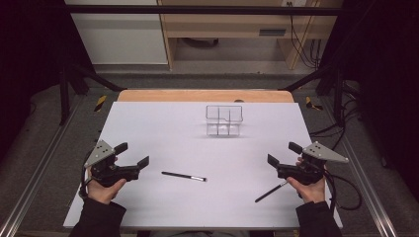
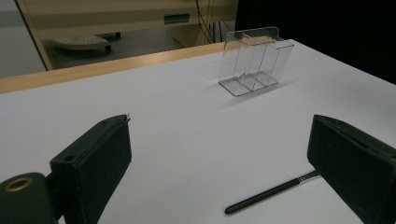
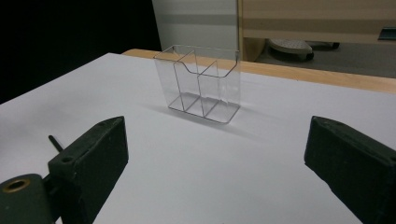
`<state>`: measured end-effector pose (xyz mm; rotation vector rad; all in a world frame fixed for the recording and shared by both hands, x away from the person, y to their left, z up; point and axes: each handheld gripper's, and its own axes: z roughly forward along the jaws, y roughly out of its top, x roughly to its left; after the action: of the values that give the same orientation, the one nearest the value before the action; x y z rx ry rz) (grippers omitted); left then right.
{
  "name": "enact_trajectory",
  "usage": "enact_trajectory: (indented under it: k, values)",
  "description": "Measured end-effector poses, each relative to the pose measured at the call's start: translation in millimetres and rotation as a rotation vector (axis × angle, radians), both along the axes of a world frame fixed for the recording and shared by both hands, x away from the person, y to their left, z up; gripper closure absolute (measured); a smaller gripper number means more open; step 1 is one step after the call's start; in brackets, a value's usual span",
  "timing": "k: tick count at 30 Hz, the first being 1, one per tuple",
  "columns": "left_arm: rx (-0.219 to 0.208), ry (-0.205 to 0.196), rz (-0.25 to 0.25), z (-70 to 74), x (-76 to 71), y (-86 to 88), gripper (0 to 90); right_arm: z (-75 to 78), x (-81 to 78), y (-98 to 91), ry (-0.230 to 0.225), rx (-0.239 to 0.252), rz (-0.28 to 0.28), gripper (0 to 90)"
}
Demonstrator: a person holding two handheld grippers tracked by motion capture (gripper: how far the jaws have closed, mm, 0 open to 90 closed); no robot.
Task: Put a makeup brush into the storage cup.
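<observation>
Left gripper point(image 1: 133, 155) held low over the near left part of the white table point(image 1: 163, 128), jaws spread wide, nothing between them, released. Just off its right jaw, toward the table's middle, a black brush point(image 1: 184, 176) lying flat with a pale tip at the far end from the gripper; in the left gripper view the same brush point(image 2: 266, 193) running from between the jaws to behind the right jaw, apart from both pads. Further ahead and to the right of that gripper, well apart, a clear plastic organizer point(image 1: 224, 120) standing upright on the table, divided into compartments, apparently empty. Right gripper point(image 1: 281, 154) at the near right part of the table, jaws likewise wide apart and released, gripping nothing. Close below and beside it, by the hand point(image 1: 310, 187), a second black brush point(image 1: 271, 191) lying slantwise on the table; whether touching the hand or only running under it, hard to tell from above. In the right gripper view, a thin dark tip point(image 3: 55, 142) poking out just left of the left jaw, probably an end of a brush, too little visible to be sure. Ahead of the right gripper, a little left of centre, the organizer point(image 3: 201, 84) again, seen at an angle, dividers plain, well apart from the jaws.
</observation>
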<state>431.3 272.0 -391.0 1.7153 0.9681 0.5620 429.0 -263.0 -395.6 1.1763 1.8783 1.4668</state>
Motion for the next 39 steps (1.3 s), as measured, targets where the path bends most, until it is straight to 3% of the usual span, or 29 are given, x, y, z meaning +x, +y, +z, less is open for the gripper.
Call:
enact_trajectory:
  k: [4, 16, 39]
  values:
    - [-0.003, 0.003, 0.005, -0.5, 0.4, 1.1, 6.1, 0.9, -0.6, -2.4, 0.009, 0.006, -0.009, 6.9]
    - [0.018, 0.018, 0.003, -5.6, 0.2, 0.3, 6.2, 1.3, -3.5, -3.1, 0.027, -0.049, -0.023, 7.5]
    - [0.036, 0.029, -0.005, -8.8, -1.2, -2.1, 6.2, -25.2, -13.9, -5.3, 0.179, -0.168, 0.042, 8.3]
